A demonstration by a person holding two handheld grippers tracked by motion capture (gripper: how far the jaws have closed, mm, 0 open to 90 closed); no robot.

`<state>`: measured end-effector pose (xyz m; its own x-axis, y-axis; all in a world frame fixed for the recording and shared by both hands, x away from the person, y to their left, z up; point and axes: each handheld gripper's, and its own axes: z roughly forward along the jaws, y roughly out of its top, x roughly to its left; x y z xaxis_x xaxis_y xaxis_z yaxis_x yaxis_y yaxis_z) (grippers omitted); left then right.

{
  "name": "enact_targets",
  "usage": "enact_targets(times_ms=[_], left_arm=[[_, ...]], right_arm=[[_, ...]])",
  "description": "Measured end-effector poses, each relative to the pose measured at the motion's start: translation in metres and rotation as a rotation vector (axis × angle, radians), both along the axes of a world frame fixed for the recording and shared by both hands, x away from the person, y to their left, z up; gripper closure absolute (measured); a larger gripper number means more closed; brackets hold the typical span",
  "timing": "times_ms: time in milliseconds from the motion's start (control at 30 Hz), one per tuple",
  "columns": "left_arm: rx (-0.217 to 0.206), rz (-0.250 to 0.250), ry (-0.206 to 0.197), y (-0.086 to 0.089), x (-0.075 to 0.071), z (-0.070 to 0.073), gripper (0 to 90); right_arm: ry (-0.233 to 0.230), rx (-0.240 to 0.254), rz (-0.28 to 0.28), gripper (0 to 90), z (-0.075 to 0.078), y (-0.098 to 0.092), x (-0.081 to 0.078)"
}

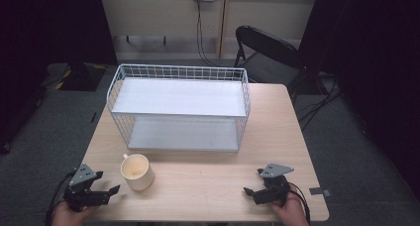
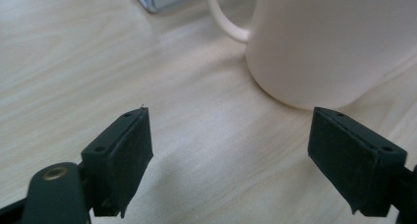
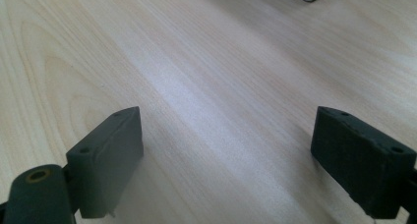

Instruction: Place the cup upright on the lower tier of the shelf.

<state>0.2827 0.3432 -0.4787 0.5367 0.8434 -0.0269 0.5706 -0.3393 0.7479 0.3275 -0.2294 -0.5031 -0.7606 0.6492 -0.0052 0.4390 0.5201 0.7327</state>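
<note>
The cream mug (image 1: 136, 171) stands upright on the wooden table (image 1: 208, 181), just ahead and a little to the right of the left gripper (image 1: 105, 185). In the left gripper view the mug (image 2: 334, 42) is very near, slightly beyond the right jaw, and its handle (image 2: 223, 17) points away toward the wire rack. It looks like ceramic, so I judge it stiff, rather heavy for its size, smooth and a bit slippery, and it can break if it falls. I think the best place to take it is across the rim wall, one jaw inside and one outside, or around the handle; the round body is maybe too wide for the jaws. The left gripper has its jaws wide apart and holds nothing. The right gripper (image 1: 253, 183) is well apart from the mug, on the other side of the table front, jaws also spread, nothing between them. Behind the mug, farther from both grippers, stands the white wire rack (image 1: 178, 107) with two shelves, and both look bare
</note>
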Motion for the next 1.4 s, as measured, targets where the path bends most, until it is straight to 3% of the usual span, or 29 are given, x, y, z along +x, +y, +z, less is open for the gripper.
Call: enact_targets(times_ms=[133, 267, 367, 700, 867, 1167, 1400], left_arm=[[-0.050, 0.034, -0.004, 0.003, -0.002, 0.010, 16.2], [-0.054, 0.047, -0.021, 0.005, -0.003, 0.018, 16.6], [-0.085, 0.063, -0.024, 0.006, -0.003, 0.024, 16.6], [-0.089, 0.023, -0.058, -0.009, -0.002, 0.043, 16.8], [-0.101, -0.002, -0.057, -0.014, -0.001, 0.044, 16.8], [-0.142, 0.005, -0.074, -0.020, 0.002, 0.049, 17.2], [-0.146, 0.009, -0.066, -0.027, 0.008, 0.048, 20.5]], right_arm=[[0.000, 0.000, 0.000, 11.7, 0.000, 0.000, 0.000], [0.000, 0.000, 0.000, 11.7, 0.000, 0.000, 0.000], [0.000, 0.000, 0.000, 11.7, 0.000, 0.000, 0.000], [0.000, 0.000, 0.000, 11.7, 0.000, 0.000, 0.000], [0.000, 0.000, 0.000, 11.7, 0.000, 0.000, 0.000], [0.000, 0.000, 0.000, 11.7, 0.000, 0.000, 0.000], [0.000, 0.000, 0.000, 11.7, 0.000, 0.000, 0.000]])
